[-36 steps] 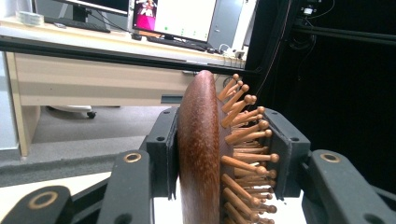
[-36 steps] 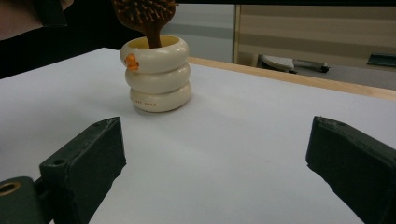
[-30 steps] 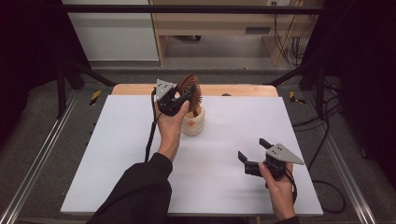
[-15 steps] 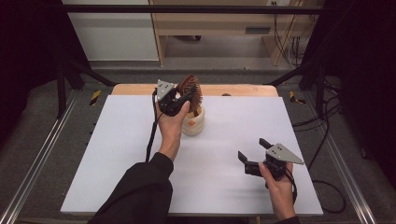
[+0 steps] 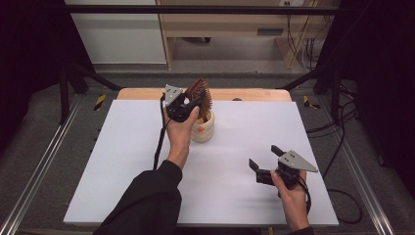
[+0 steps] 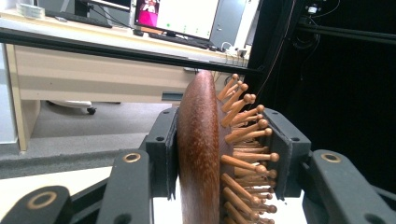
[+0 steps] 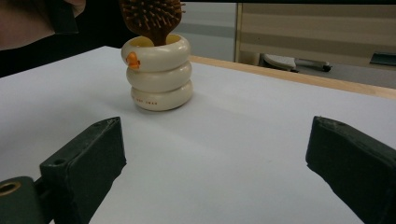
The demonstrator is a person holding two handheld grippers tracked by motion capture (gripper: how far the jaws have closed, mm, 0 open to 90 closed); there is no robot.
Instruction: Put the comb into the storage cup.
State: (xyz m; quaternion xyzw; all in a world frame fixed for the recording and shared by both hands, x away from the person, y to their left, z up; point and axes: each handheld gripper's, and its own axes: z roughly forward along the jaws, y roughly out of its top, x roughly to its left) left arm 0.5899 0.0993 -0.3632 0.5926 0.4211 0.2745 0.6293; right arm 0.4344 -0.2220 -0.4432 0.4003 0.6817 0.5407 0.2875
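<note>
Near the white table's (image 5: 122,161) far edge, the left gripper (image 5: 188,104) clamps a brown wooden bristled hairbrush (image 6: 205,154) standing in a cream ringed holder (image 5: 203,128); the right gripper (image 5: 266,160) rests wide apart near the right edge.

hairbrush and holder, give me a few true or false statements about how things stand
1. The left gripper is shut on the hairbrush. True.
2. The brush lies flat on the table. False: it stands upright, its handle down inside the holder.
3. The right gripper is open and holds nothing. True.
4. The holder is a plain square box. False: it is a cream stack of three rings with a small orange mark near the top.
5. The right gripper touches the holder. False: it hangs apart from it, nearer the person, over bare table.
</note>
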